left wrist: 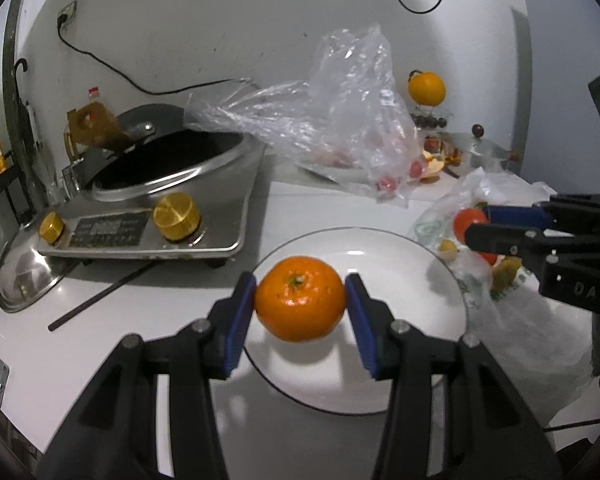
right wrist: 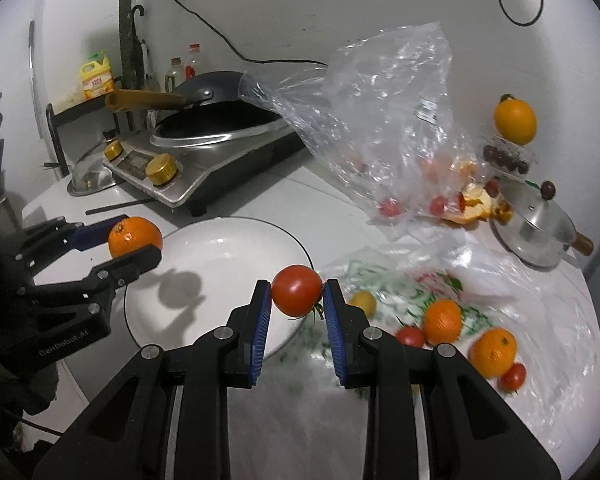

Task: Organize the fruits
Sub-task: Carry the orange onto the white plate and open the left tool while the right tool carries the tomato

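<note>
Over the white plate [left wrist: 420, 264], our landmark, we carry two fruits. Above its near half the left tool [left wrist: 300, 300] is clamped on a mandarin [left wrist: 300, 298], firm-skinned, light, gripped across its widest part. At the plate's right rim the right tool [right wrist: 296, 296] pinches a tomato [right wrist: 297, 290]; we judge it smooth, slippery and easily bruised, so gentle pressure suits. Right of the plate, blur and crumpled printed bag [right wrist: 480, 280] obscure the loose fruit.
</note>
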The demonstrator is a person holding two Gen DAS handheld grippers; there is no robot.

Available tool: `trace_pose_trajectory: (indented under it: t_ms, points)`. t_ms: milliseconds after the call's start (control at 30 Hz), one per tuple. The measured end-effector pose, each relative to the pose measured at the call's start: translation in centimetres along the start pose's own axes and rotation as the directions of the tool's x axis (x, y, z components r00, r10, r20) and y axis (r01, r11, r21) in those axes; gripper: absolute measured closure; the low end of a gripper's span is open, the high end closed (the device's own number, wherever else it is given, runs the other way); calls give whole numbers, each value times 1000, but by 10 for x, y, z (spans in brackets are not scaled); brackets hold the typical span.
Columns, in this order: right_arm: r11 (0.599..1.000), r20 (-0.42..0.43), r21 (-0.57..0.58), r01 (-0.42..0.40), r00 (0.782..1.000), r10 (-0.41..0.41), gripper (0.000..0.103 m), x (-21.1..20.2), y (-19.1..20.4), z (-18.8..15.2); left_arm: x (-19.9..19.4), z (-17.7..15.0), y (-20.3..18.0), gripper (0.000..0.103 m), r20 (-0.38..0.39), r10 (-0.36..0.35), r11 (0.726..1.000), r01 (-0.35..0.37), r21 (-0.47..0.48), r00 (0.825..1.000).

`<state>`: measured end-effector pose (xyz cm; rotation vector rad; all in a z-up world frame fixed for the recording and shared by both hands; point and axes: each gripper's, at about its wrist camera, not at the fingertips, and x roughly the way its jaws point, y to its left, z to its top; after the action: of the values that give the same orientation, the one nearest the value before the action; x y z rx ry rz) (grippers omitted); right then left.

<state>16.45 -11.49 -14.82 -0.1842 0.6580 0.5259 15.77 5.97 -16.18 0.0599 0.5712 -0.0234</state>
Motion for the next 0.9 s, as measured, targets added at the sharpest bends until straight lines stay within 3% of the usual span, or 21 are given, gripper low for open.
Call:
trace_pose_trajectory:
  t_ms: [467, 900]
  points:
    - [1000, -40, -26, -15, 999, 14, 74, 29, 5, 9, 48, -7, 7, 56, -83, 9, 1000, -9, 3, 996]
    - [999, -53, -33, -10, 999, 8, 74, 44, 11, 15, 64, -8, 12, 55, -159, -51, 998, 45, -38, 986]
